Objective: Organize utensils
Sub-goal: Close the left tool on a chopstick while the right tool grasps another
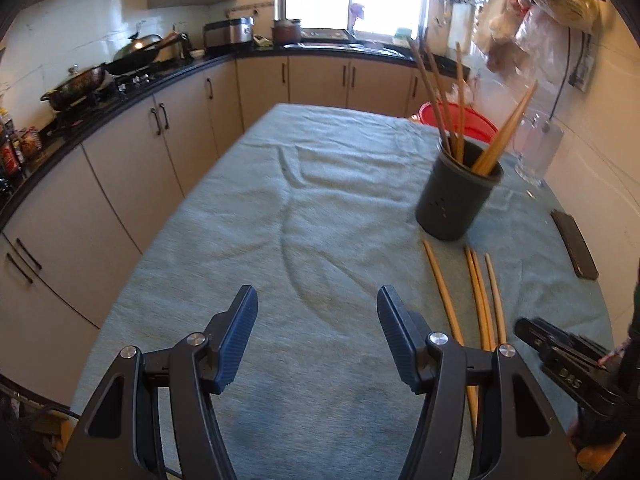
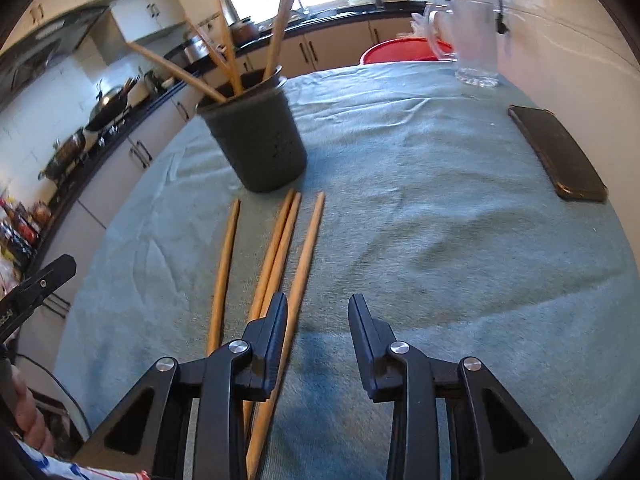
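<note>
The near ends of the loose chopsticks (image 2: 280,248) are being hidden under the right hand-held gripper (image 2: 318,320) at 6 o'clock. The hanging bags (image 1: 540,12) at 1 o'clock are being blurred.

On the cloth-covered table (image 2: 440,220), the holder (image 2: 256,136) stands upright with several chopsticks (image 2: 224,40) leaning in it. Just before it, 4 loose chopsticks (image 2: 276,248) lie side by side, the middle 2 touching. A phone (image 2: 556,152) lies to the right, with a glass pitcher (image 2: 468,28) behind it.
</note>
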Tool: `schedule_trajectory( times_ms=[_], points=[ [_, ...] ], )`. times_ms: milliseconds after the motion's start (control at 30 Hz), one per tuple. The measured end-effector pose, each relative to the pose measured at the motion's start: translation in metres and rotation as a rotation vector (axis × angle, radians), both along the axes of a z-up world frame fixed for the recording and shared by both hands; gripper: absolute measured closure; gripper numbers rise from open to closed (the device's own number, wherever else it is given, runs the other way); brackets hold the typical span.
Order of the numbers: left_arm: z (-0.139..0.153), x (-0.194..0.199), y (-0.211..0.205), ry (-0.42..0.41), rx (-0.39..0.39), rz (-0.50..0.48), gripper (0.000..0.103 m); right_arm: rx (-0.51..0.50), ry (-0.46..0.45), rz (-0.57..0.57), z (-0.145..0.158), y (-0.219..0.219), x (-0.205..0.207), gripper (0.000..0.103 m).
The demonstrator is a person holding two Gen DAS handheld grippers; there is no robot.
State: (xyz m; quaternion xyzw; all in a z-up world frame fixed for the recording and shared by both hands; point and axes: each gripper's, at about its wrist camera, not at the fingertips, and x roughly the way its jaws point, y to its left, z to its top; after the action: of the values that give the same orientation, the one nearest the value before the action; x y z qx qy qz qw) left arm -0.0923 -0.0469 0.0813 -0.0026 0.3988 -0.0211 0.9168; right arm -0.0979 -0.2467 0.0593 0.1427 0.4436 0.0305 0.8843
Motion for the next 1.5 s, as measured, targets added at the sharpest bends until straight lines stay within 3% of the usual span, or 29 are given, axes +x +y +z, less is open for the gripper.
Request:
schedule_trajectory(
  times_ms=[233, 333, 500, 933, 967, 1000, 1033, 1100, 1233, 1367, 1500],
  points=[
    [-0.007, 0.006, -0.004, 0.031, -0.023, -0.003, 0.042, -0.087, 0.028, 0.053, -0.011, 0.019, 0.018, 0.069],
    [-0.010, 0.010, -0.013, 0.046, -0.037, -0.034, 0.042, -0.144, 0.040, 0.045, -0.011, 0.021, 0.021, 0.082],
    [-0.019, 0.017, -0.038, 0.079, -0.053, -0.111, 0.042, -0.223, 0.069, -0.015, -0.011, 0.002, 0.018, 0.082],
    [-0.065, 0.056, -0.104, 0.217, -0.021, -0.227, 0.045, -0.170, 0.055, -0.015, -0.010, -0.022, 0.005, 0.082],
    [-0.068, 0.057, -0.105, 0.225, -0.015, -0.227, 0.050, -0.166, 0.053, -0.012, -0.010, -0.023, 0.004, 0.082],
    [-0.071, 0.058, -0.106, 0.231, -0.006, -0.227, 0.066, -0.162, 0.052, -0.010, -0.010, -0.024, 0.004, 0.082],
    [-0.074, 0.058, -0.107, 0.237, 0.009, -0.224, 0.071, -0.159, 0.052, -0.008, -0.011, -0.025, 0.005, 0.082],
    [-0.074, 0.057, -0.108, 0.223, 0.030, -0.224, 0.093, -0.154, 0.051, -0.003, -0.011, -0.026, 0.004, 0.082],
    [-0.072, 0.056, -0.101, 0.242, 0.014, -0.235, 0.095, -0.158, 0.061, 0.009, -0.011, -0.027, 0.005, 0.087],
    [-0.069, 0.050, -0.082, 0.251, 0.066, -0.248, 0.096, -0.093, 0.108, 0.051, -0.010, -0.041, 0.002, 0.090],
    [-0.069, 0.059, -0.060, 0.309, 0.025, -0.276, 0.096, -0.021, 0.166, 0.069, -0.010, -0.062, -0.001, 0.090]
  ],
)
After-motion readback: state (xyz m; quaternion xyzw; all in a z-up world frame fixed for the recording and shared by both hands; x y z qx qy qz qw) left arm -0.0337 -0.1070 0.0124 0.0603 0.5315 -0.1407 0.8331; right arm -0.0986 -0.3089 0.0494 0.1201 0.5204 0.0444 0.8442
